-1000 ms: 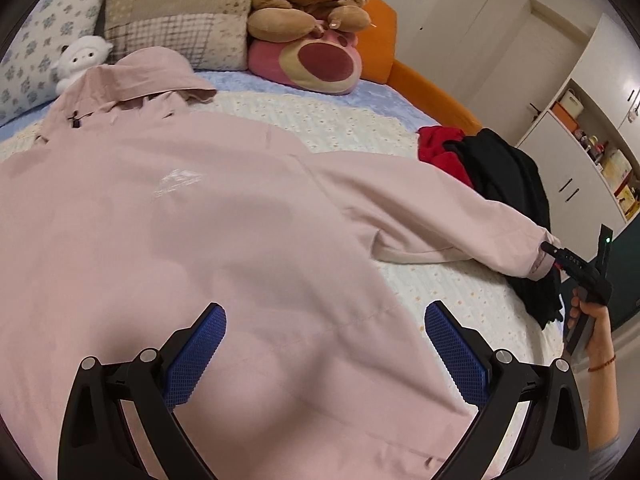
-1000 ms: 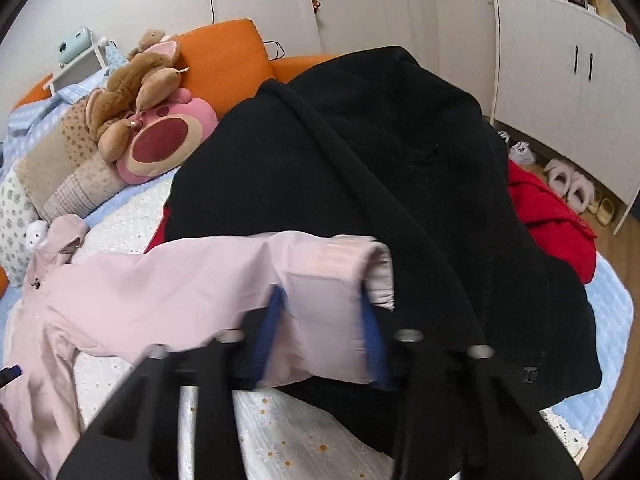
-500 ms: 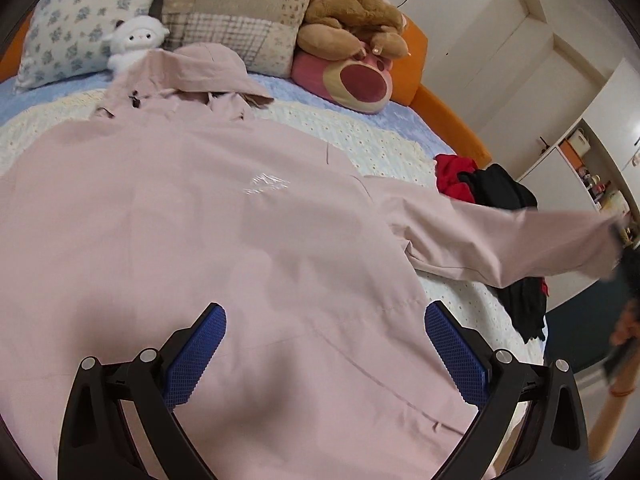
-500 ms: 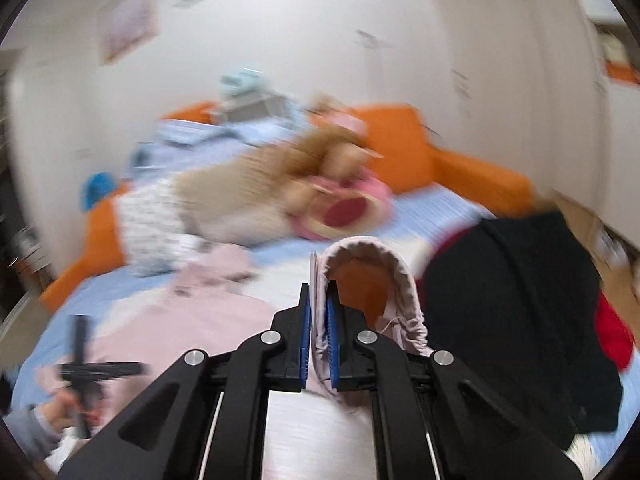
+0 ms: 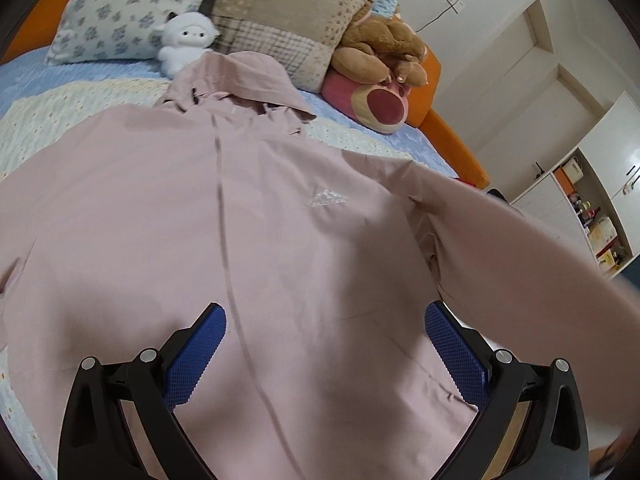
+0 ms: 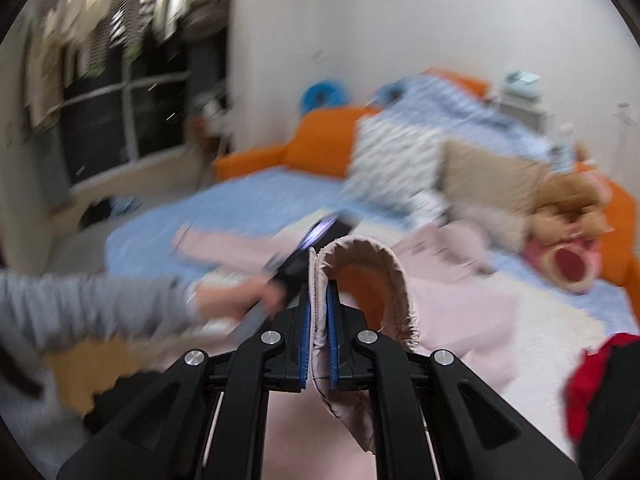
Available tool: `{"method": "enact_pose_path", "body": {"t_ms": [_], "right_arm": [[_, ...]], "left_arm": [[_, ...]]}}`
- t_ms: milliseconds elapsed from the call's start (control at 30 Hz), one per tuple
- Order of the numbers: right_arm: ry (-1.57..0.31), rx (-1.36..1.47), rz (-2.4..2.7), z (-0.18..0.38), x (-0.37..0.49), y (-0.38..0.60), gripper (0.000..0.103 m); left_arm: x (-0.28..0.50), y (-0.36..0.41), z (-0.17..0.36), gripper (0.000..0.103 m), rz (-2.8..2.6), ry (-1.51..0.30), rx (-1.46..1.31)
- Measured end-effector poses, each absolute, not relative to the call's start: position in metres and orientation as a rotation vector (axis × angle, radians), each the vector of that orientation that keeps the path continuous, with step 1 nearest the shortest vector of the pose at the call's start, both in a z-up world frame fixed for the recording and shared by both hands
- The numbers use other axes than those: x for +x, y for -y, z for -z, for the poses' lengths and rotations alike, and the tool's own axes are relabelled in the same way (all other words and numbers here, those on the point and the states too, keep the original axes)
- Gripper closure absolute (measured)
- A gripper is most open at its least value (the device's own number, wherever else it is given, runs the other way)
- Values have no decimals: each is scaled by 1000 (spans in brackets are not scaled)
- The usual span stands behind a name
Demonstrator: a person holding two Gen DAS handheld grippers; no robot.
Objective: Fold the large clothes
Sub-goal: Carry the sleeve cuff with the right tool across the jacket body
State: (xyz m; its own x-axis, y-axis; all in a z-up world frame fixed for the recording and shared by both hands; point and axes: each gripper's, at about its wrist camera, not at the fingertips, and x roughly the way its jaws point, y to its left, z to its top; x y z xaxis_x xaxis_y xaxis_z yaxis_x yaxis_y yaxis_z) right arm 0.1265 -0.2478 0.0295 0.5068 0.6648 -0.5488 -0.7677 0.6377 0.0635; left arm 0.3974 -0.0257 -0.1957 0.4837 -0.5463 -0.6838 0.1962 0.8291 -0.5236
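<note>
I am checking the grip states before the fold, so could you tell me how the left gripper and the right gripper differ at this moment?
The left gripper has its fingers spread wide with nothing between them, above the pink jacket. The right gripper is shut on the jacket's sleeve cuff, which loops up past its fingers. Both have black frames and blue textured pads.

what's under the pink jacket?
The pink jacket lies on a cream floral quilt over a blue sheet. Anything beneath the jacket's body is covered.
</note>
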Motion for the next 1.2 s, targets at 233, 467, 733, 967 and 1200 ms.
{"method": "enact_pose_path", "body": {"t_ms": [233, 467, 733, 967, 1200], "right_arm": [[-788, -301, -1016, 95, 85, 172, 95], [-1053, -499, -1047, 193, 82, 146, 83], [-942, -246, -1090, 114, 76, 217, 21], [-813, 90, -518, 103, 176, 383, 45], [-919, -192, -291, 193, 278, 427, 56]], "left_arm": [[389, 8, 221, 2, 466, -1003, -450], [371, 37, 250, 2, 497, -1076, -299], [356, 55, 248, 2, 560, -1055, -231], [422, 96, 226, 2, 535, -1036, -201], [525, 186, 211, 2, 421, -1008, 56]]}}
